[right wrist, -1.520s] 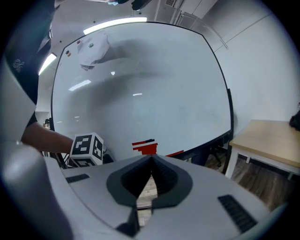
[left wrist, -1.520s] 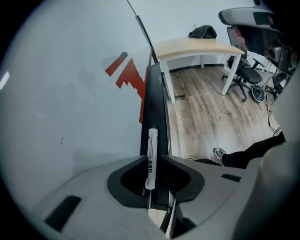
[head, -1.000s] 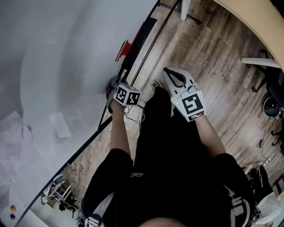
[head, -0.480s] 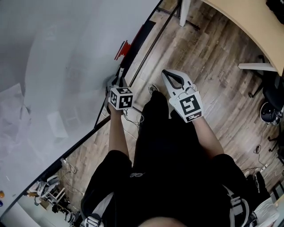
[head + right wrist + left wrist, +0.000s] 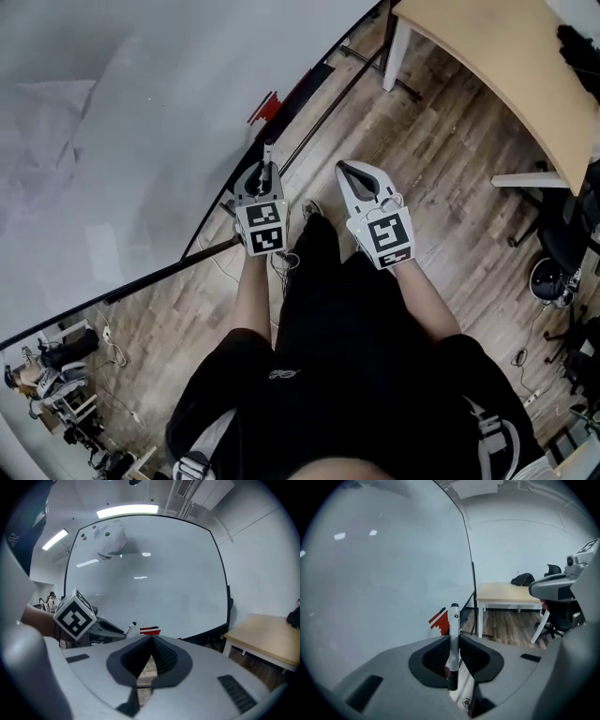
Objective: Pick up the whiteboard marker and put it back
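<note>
The whiteboard marker (image 5: 453, 620) stands upright, pinched at its lower part between the closed jaws of the left gripper (image 5: 263, 176), its cap end pointing away from the person. Just beyond it is the whiteboard (image 5: 141, 122), with a red object (image 5: 266, 105) at the board's lower edge. To the right, the right gripper (image 5: 151, 640) has its jaws together on nothing, above the wooden floor (image 5: 441, 169). A light wooden table (image 5: 506, 66) stands far right.

Wooden table (image 5: 506, 66) stands on plank floor (image 5: 450, 178).
</note>
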A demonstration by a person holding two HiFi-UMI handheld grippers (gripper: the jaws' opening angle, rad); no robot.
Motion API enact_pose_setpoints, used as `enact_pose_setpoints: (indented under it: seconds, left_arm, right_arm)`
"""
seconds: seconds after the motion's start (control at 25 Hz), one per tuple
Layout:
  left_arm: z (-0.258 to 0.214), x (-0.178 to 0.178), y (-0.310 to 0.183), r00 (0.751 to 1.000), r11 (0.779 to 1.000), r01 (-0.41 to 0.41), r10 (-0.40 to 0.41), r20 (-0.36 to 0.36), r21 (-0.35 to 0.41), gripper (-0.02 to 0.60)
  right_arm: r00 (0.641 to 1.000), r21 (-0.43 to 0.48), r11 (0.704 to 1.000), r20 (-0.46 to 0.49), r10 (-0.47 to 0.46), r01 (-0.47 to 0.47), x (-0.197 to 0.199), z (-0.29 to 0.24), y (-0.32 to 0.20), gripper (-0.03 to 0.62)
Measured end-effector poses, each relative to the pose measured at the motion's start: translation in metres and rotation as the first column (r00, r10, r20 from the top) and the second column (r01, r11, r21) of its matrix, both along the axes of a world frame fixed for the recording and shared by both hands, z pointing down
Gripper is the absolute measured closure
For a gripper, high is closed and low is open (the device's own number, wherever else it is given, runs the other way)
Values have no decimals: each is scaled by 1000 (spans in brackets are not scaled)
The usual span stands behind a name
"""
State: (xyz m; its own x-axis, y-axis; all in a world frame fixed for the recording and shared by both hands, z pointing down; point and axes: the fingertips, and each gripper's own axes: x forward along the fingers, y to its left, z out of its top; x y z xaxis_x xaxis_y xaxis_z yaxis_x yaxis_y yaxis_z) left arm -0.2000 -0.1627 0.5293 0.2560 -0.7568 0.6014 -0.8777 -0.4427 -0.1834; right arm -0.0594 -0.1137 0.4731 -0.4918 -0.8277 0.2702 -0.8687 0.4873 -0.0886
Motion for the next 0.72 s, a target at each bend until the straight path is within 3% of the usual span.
enact_pose_setpoints:
  seconds: [0.4,0.72]
  left_arm:
    - [-53,37,69,987,981,106,-84,-134,160,515]
    - [-98,44,102,971,953,156,-100,-215,261,515]
  right_arm:
    - [998,55,997,8,-58,57,17,-26,49,592]
    - [1000,108,994,24,-5,2,36,-46,64,592]
